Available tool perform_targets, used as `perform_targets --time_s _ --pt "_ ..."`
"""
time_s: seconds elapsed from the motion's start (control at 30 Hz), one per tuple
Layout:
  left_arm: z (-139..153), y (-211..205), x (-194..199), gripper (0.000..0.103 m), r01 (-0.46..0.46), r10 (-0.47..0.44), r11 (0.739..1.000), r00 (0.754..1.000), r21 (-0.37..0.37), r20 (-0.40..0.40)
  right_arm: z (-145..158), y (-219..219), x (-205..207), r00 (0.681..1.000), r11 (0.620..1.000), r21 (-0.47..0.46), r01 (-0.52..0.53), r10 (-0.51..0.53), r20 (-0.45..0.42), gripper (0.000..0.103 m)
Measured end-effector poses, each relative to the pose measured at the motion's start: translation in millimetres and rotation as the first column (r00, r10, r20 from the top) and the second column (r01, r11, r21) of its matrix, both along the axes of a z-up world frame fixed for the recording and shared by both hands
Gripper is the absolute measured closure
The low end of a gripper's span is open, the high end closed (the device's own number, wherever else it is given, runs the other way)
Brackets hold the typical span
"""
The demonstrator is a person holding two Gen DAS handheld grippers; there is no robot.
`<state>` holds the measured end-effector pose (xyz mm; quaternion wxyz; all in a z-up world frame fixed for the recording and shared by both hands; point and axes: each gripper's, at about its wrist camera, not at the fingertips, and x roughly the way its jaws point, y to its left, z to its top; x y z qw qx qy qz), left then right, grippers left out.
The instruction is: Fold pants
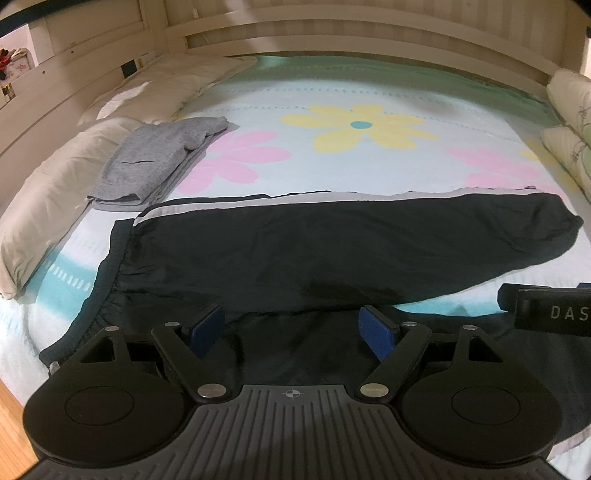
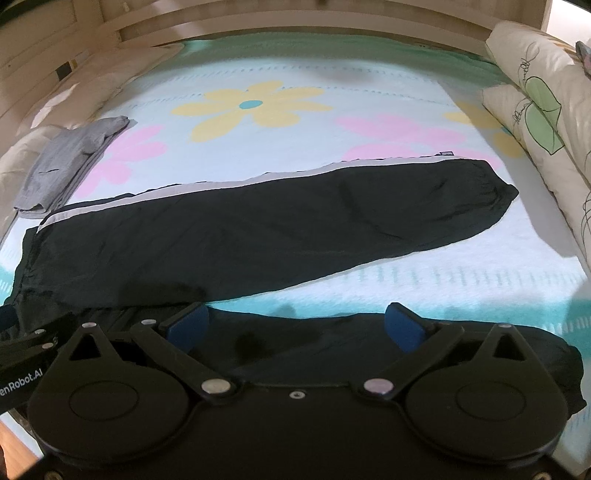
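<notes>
I get soft, even indoor light in both views, no hard glare. Fisheye bending curves the headboard slats (image 1: 332,33) far beyond my jaws. The black pants (image 2: 258,229) just ahead read murky, detail lost. Small dim shadows fall on the flowered sheet (image 2: 288,310) between the fingertips. Edges smear.

A folded grey knit garment (image 1: 155,162) lies on the flower-printed bedsheet (image 1: 369,110), touching a beige pillow (image 1: 48,206) at left.
</notes>
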<state>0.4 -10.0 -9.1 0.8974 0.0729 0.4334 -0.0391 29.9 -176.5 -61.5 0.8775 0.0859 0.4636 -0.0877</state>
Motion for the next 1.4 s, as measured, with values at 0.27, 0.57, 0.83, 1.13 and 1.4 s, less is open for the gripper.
perform_targets --time_s 0.27,0.57,0.83,1.13,1.4 --pt "-2 -4 0 0.024 0.024 -0.024 1.000 1.000 -0.016 -0.017 0 0 0 1.000 1.000 0.007 -0.001 0.001 -0.002 0.002" --pt "3 3 12 0.024 0.021 -0.021 1.000 1.000 -0.020 -0.014 5 -5 -4 0.998 0.999 -0.042 -0.001 0.004 0.070 0.002" --pt "24 16 53 0.024 -0.021 0.021 1.000 1.000 -0.022 -0.006 -5 -23 12 0.994 0.994 0.040 -0.105 0.104 0.029 0.030" --pt "-5 36 84 0.025 -0.079 0.077 0.997 0.993 -0.022 -0.085 -16 -20 89 0.928 0.932 -0.045 -0.360 0.363 0.084 0.019" --pt "-18 49 103 0.025 -0.115 0.115 0.993 0.987 0.000 -0.113 -57 2 163 0.840 0.839 -0.141 -0.525 0.537 0.071 0.015"
